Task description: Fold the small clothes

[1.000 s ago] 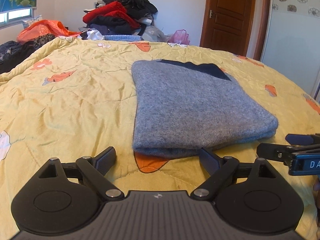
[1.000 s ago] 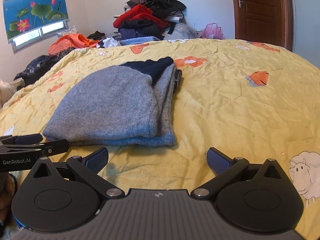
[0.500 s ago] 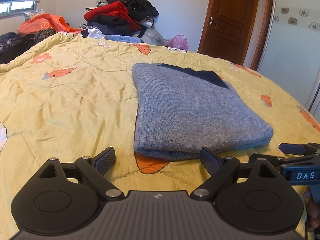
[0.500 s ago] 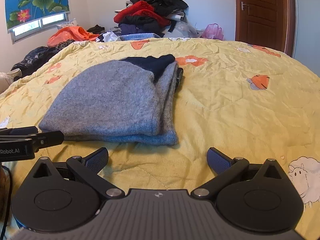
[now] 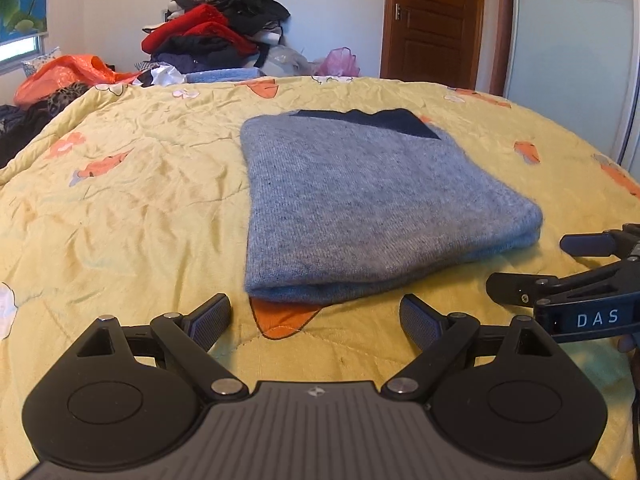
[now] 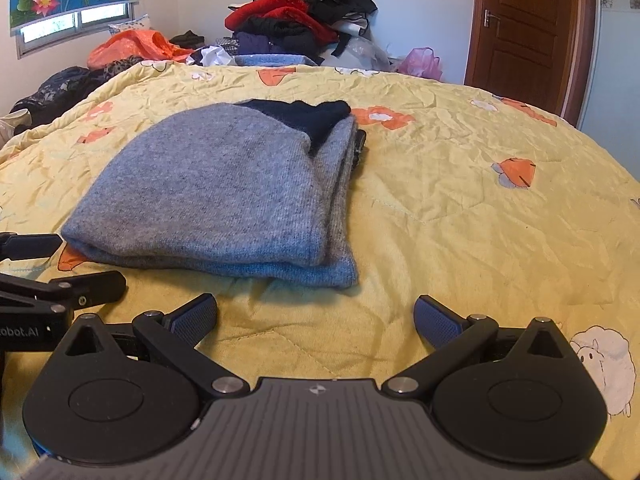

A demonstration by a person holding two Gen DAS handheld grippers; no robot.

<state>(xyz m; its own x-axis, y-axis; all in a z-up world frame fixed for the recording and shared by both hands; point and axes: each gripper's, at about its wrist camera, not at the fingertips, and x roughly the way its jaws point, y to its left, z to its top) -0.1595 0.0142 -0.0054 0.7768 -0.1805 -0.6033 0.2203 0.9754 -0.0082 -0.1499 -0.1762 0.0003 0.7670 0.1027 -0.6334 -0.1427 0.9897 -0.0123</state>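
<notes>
Grey knit, folded into a thick rectangle with a navy patch at its far edge — the sweater (image 5: 360, 204) lies on the yellow quilt (image 5: 120, 208) of the bed. The left gripper (image 5: 316, 320) and right gripper (image 6: 316, 316) hover just short of its near edge, fingers spread wide, gripping nothing.

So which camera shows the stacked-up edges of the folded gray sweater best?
The right wrist view: the gray sweater turns its layered side edges and dark collar toward that camera. The left wrist view shows the gray sweater mostly as a flat top with one rounded front fold.
</notes>
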